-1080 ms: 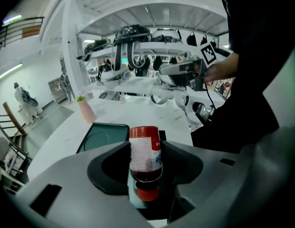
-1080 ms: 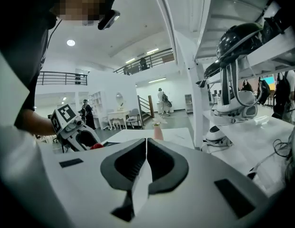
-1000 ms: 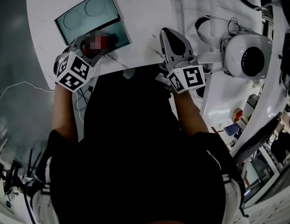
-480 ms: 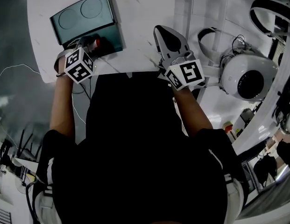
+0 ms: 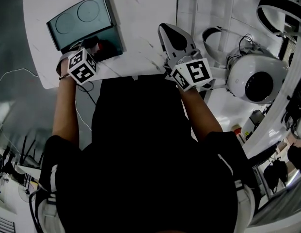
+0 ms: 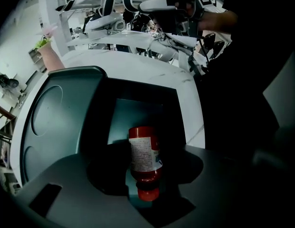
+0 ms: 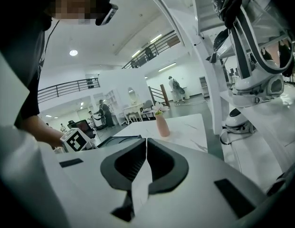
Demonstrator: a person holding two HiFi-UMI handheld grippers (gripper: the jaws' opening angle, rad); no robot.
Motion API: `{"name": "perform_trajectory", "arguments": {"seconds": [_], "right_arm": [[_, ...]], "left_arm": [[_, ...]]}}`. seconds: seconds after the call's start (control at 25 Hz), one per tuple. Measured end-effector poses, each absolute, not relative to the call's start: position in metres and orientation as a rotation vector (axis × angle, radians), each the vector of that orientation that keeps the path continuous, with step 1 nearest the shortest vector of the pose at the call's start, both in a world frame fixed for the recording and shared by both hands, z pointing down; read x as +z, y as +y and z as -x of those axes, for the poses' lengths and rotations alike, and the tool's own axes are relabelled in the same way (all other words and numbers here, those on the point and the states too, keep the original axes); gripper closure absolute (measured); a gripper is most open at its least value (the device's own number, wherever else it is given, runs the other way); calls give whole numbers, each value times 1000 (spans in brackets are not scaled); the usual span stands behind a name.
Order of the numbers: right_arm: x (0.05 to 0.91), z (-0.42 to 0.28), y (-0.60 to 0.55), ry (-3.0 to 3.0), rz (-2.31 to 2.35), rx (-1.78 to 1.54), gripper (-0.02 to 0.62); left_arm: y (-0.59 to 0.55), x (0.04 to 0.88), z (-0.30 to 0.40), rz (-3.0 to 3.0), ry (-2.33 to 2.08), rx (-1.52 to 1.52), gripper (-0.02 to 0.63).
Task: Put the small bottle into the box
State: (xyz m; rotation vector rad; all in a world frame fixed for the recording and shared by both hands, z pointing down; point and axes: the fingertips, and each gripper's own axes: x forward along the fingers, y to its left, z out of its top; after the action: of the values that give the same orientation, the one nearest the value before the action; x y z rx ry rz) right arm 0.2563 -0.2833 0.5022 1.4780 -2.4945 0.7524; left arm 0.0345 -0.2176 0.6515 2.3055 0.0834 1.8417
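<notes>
Gripping the small bottle (image 6: 145, 158) across its body, the left gripper (image 5: 92, 48) hangs over the box (image 6: 137, 113); the bottle's long axis runs near-to-far, cap nearest. The right gripper (image 7: 146, 146), clenched and empty, sits well apart rightward.

red small bottle (image 6: 144, 158), teal box (image 5: 68, 23)
</notes>
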Motion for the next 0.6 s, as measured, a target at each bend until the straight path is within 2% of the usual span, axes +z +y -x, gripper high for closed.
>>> {"name": "perform_trajectory", "arguments": {"seconds": [0.28,0.48,0.6], "right_arm": [[501,-256,-282,-2494,-1494,748,561],[487,-243,-286,-2516,-1506,702,561],[472,-225,-288,-2540,-1509,652,561]], "left_arm": [[-218,647,-34,-2322,85,1824,354],[-229,604,-28,-2417,-28,1687,348],[-245,556,-25,-2547,-186,1432,426]]}}
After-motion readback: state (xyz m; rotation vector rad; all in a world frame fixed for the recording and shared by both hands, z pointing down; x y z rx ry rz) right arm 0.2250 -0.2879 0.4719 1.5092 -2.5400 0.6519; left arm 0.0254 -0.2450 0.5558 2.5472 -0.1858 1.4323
